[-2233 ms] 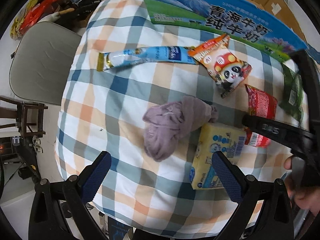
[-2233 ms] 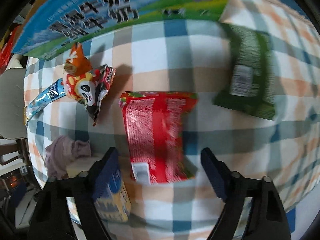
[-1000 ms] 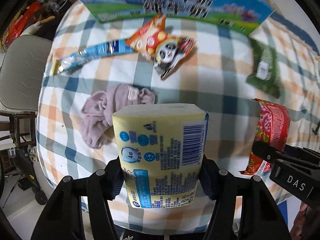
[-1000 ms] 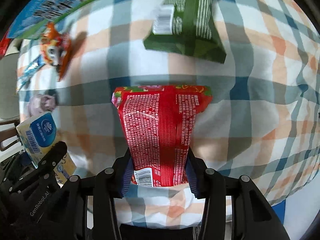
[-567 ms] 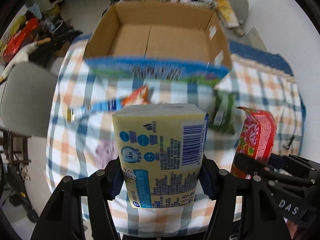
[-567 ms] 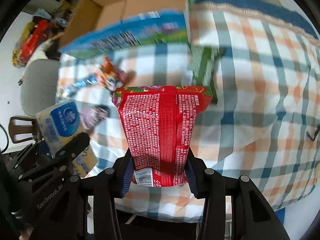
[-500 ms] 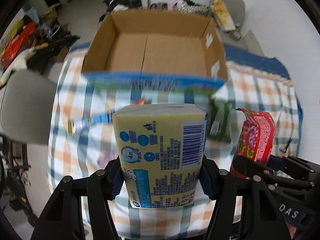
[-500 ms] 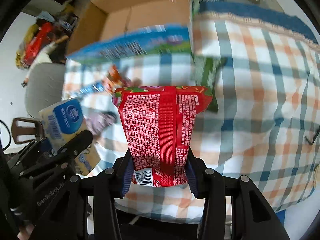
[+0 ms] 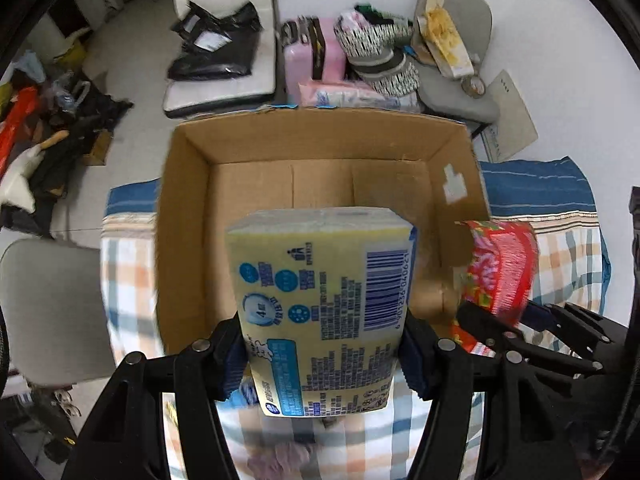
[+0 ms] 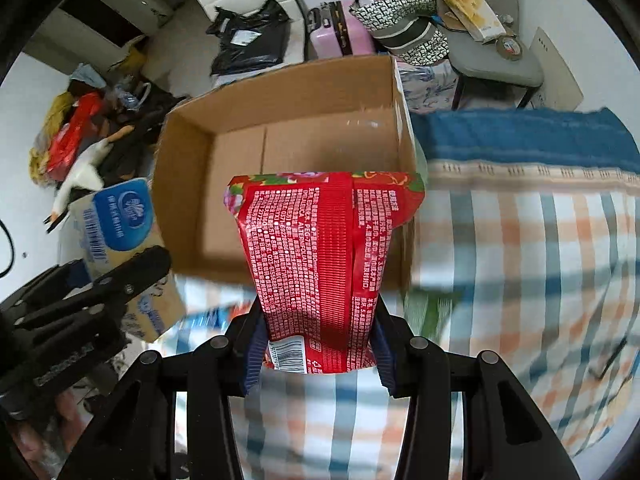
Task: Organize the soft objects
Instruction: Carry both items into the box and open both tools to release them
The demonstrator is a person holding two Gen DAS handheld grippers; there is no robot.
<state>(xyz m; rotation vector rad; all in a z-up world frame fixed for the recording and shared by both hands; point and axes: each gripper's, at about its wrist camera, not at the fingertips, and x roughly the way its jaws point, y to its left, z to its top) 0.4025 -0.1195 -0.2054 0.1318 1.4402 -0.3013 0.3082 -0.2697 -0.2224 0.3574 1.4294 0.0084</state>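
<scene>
My left gripper (image 9: 320,354) is shut on a yellow and blue tissue pack (image 9: 320,300) and holds it in the air over the near wall of an open cardboard box (image 9: 320,184). My right gripper (image 10: 316,346) is shut on a red packet (image 10: 324,264) and holds it over the box's near right corner (image 10: 280,140). The red packet also shows in the left wrist view (image 9: 498,268), and the tissue pack shows in the right wrist view (image 10: 120,236). The box floor that I can see is bare. A mauve cloth (image 9: 280,458) lies on the checked tablecloth (image 10: 540,260) below.
A grey chair (image 9: 48,308) stands left of the table. Behind the box are a white seat with a black bag (image 9: 220,48), a pink case (image 9: 316,56) and another grey chair (image 10: 492,56) with things on it. Clutter (image 10: 76,136) lies on the floor at left.
Both grippers closed on their packs, lifted them off the tablecloth and carried them up and forward. The open box has come into full view beneath them.
</scene>
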